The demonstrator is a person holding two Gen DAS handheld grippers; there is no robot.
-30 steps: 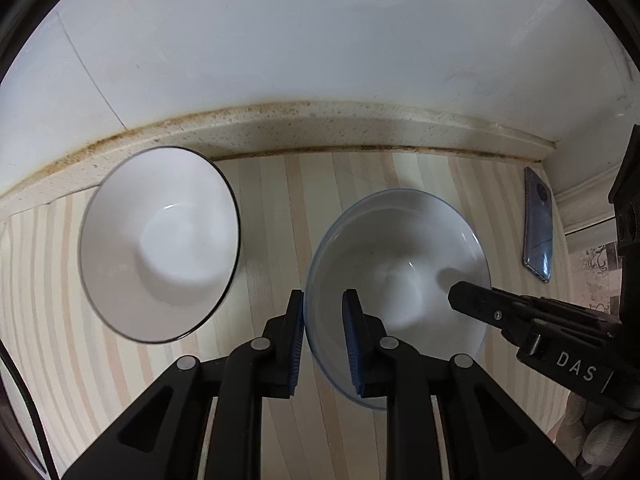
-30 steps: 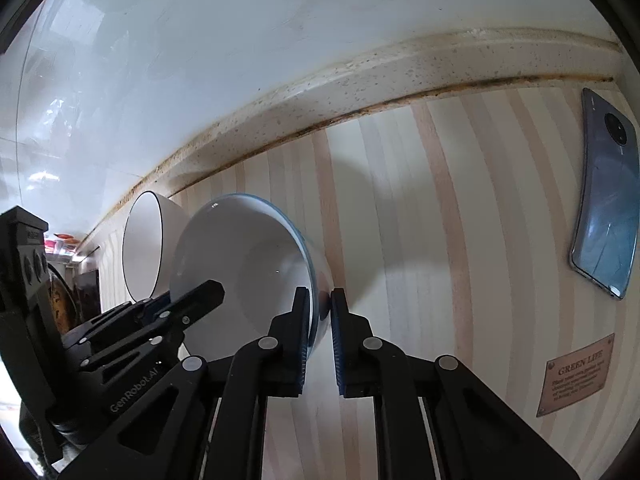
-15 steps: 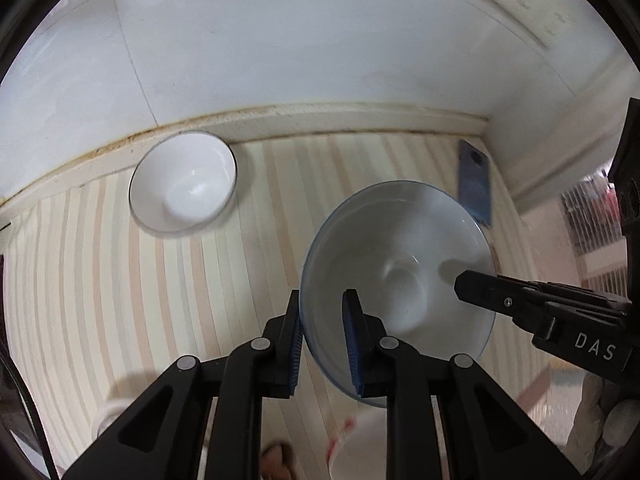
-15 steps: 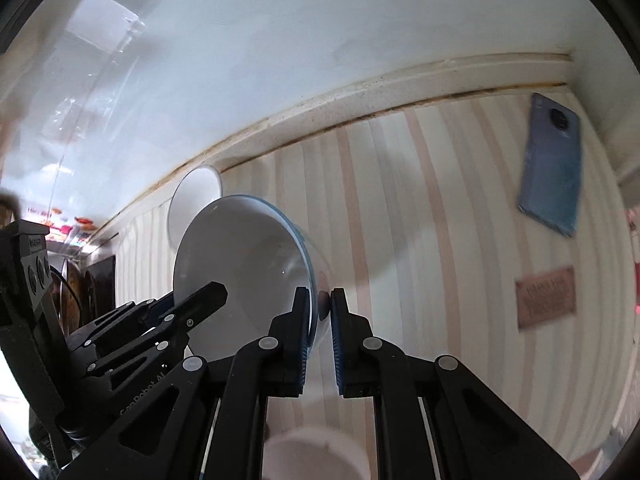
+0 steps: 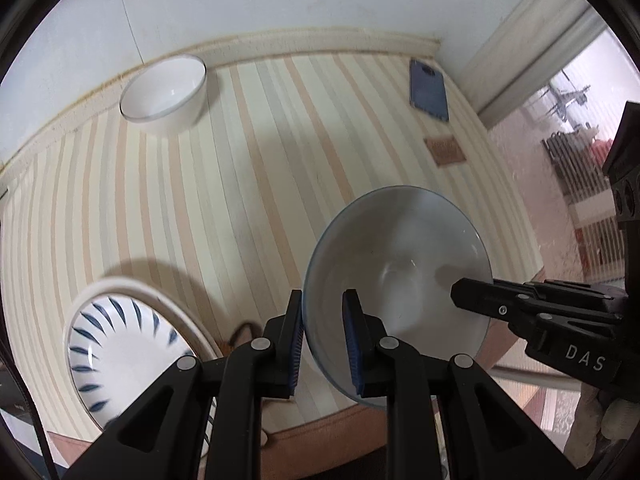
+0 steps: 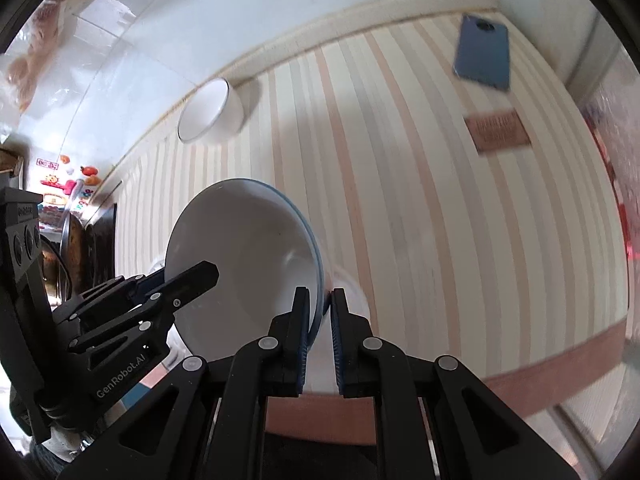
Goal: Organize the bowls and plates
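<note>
A white bowl with a blue rim (image 5: 400,264) hangs in the air above the striped table, held on both sides. My left gripper (image 5: 323,336) is shut on its near left rim. My right gripper (image 6: 321,328) is shut on its right rim, and the bowl (image 6: 244,264) fills the middle left of the right wrist view. A second white bowl (image 5: 164,92) stands far back by the wall; it also shows in the right wrist view (image 6: 210,114). A white plate with blue leaf marks (image 5: 120,356) lies at the near left.
A blue phone (image 5: 428,90) lies at the far right of the table, also in the right wrist view (image 6: 482,52). A brown label (image 5: 445,150) is sewn on the cloth near it. The table's brown front edge (image 6: 560,372) is close below.
Both grippers have lifted the blue-rimmed bowl up and back toward the table's front edge. The far bowl and the phone look smaller, and the patterned plate has come into view.
</note>
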